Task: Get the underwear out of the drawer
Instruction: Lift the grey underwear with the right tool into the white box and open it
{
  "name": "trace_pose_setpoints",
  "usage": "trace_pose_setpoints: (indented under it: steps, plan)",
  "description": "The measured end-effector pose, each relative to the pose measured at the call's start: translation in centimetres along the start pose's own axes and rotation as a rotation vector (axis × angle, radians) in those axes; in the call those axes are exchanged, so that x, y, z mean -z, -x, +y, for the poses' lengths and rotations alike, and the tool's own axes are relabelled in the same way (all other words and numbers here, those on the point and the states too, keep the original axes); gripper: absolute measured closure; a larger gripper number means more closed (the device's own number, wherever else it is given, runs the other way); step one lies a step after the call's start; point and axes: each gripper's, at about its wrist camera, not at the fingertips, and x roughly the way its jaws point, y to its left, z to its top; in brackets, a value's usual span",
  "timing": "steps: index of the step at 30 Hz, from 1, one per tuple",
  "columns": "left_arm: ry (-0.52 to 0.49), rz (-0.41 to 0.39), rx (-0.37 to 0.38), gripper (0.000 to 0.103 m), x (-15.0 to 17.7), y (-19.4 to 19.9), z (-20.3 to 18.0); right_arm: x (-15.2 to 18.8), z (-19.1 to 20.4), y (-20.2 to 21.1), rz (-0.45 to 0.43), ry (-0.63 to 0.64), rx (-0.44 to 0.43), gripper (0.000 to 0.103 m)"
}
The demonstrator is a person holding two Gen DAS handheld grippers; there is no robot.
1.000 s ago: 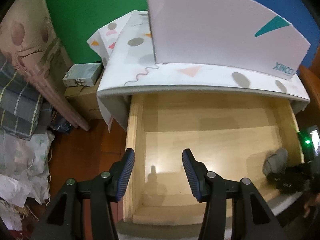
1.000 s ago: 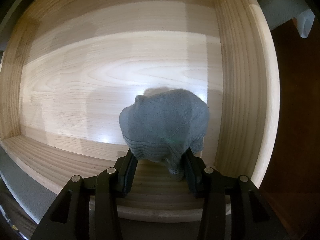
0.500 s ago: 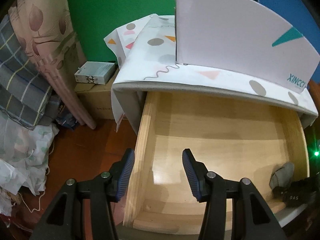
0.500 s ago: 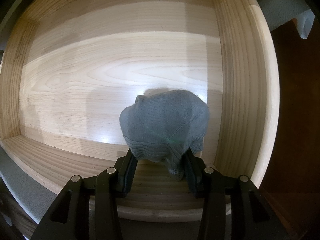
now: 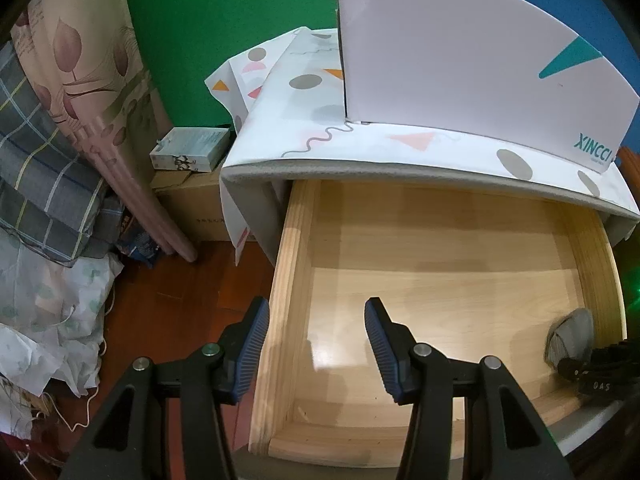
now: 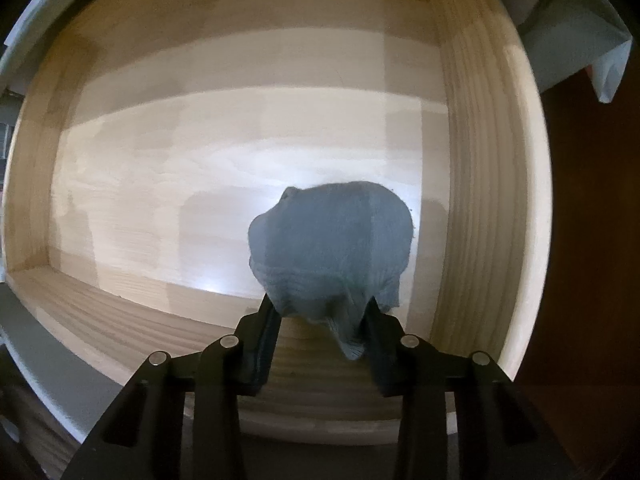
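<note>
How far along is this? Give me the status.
Done: the drawer stands open. In hand: the right tongs grip the grey underwear, bunched just above the drawer floor. The left tongs are open, holding nothing. Left: lifting it out over the rim.

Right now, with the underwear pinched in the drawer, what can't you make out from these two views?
- Underside of the grey underwear: hidden by its own bulk, so whether it has left the drawer floor is unclear in the right wrist view.
- Right gripper fingertips: buried in fabric.
- In the left wrist view, the underwear is small, at the edge.
</note>
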Motion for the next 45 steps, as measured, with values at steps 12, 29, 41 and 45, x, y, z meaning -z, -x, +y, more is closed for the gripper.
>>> trace_pose_setpoints:
  steps: [12,29,41,45]
  plan:
    - [-0.004,0.001,-0.011,0.052,0.3,-0.1,-0.1,1.2,-0.9,5.2,-0.128,-0.032,-0.039,0.075]
    - [-0.002,0.003,-0.009,0.052,0.3,-0.1,-0.3,1.0,-0.2,15.0,-0.263,0.027,-0.081,0.076]
    - [-0.006,-0.002,0.000,0.052,0.3,0.1,-0.5,-3.9,1.6,27.2,-0.466,0.071,-0.092,0.076]
    - [-0.006,-0.005,-0.005,0.052,0.3,0.1,-0.5,-7.4,3.0,28.4,-0.505,0.066,-0.078,0.076]
